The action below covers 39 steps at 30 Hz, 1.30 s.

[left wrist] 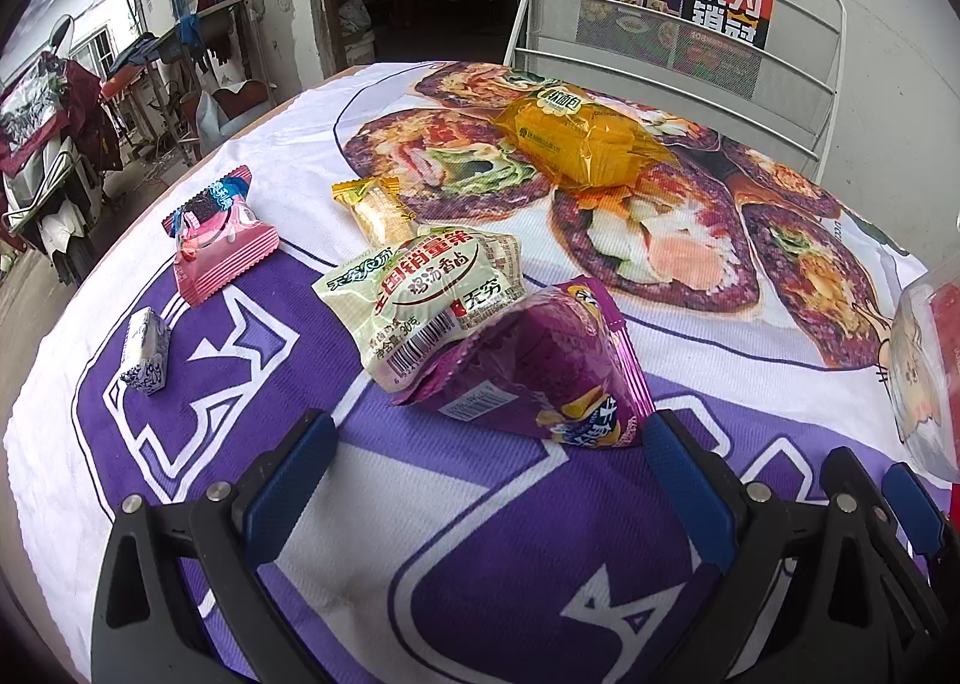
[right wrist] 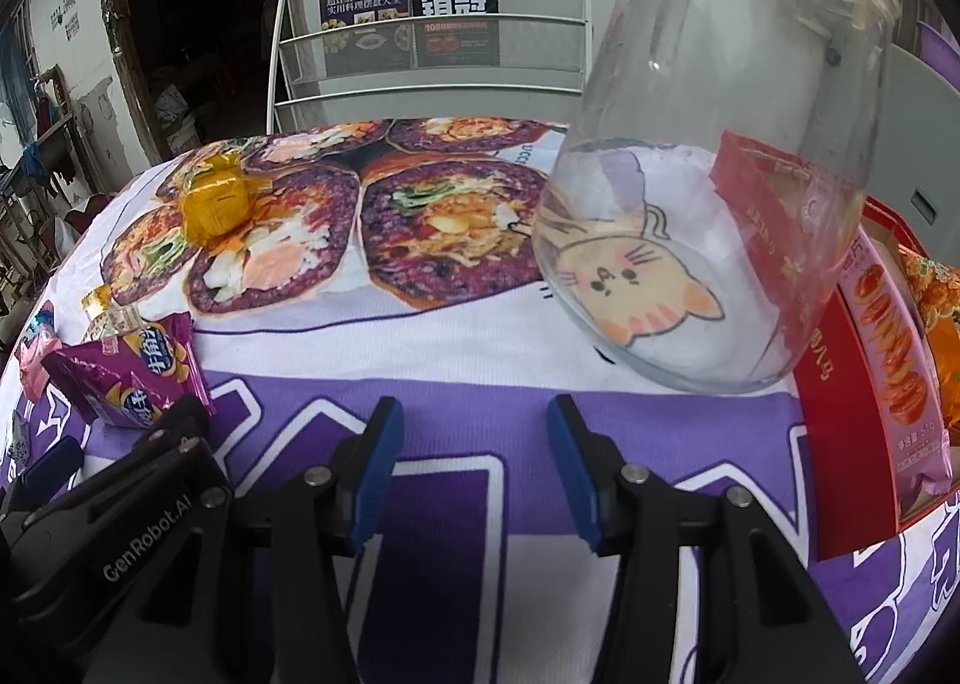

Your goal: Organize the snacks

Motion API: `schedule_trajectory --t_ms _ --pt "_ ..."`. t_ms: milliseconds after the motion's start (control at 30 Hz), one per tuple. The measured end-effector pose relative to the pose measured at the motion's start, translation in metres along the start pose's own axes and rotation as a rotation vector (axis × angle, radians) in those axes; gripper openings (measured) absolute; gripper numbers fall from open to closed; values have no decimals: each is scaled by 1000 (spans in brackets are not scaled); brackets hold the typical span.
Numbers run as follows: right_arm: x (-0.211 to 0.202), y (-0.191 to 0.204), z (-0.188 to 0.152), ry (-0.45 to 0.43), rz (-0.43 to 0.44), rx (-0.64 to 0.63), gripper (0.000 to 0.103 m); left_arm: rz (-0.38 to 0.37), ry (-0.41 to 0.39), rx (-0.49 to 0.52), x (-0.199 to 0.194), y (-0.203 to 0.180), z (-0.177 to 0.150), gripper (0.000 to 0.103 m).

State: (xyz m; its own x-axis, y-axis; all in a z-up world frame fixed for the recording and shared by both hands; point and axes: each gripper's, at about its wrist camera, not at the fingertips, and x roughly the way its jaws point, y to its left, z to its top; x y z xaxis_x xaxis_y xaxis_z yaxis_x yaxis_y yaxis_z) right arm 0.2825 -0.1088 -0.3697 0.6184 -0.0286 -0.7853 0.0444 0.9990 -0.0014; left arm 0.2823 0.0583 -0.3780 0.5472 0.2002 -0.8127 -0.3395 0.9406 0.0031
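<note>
Several snack packets lie on the printed cloth: a purple packet [left wrist: 540,372] just ahead of my left gripper [left wrist: 489,462], a green-white packet [left wrist: 432,294] partly under it, a pink packet [left wrist: 222,240], a small blue-white candy [left wrist: 147,351], a small yellow packet [left wrist: 378,207] and a large yellow bread packet [left wrist: 582,138] farther back. My left gripper is open and holds nothing. My right gripper [right wrist: 474,432] is open over the cloth, nothing between its fingers. An empty clear jar [right wrist: 720,174] stands just ahead and to its right.
A red box [right wrist: 840,444] holding a pink packet [right wrist: 900,372] and an orange packet [right wrist: 942,312] sits right of the jar. A white wire rack [right wrist: 432,72] with two books stands behind the table. The table's rounded edge [left wrist: 252,126] falls away at left.
</note>
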Motion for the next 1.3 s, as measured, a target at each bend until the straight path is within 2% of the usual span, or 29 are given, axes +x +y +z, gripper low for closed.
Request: schedule_trajectory --t_ms 600,733,800,867,1000,1100,1200,1300 --pt "0 -1 0 -1 -4 0 49 1 0 0 0 0 -2 103" --pt "-1 2 0 6 -29 -17 49 10 1 -10 2 -1 2 103" --pt "-3 5 4 40 -64 -23 49 -15 23 26 2 0 4 103" --pt "-9 6 7 67 -79 -10 49 -63 88 79 2 3 10 103" --pt "-32 15 19 95 -93 -14 49 -154 94 167 -28 21 27 103" --pt "-44 35 31 125 -50 -48 49 -182 122 227 -49 42 45 103" --pt "-51 60 44 155 -9 -57 49 -187 140 219 -60 73 67 103" --pt "-52 85 54 201 20 -33 49 -188 170 159 -59 105 88 103"
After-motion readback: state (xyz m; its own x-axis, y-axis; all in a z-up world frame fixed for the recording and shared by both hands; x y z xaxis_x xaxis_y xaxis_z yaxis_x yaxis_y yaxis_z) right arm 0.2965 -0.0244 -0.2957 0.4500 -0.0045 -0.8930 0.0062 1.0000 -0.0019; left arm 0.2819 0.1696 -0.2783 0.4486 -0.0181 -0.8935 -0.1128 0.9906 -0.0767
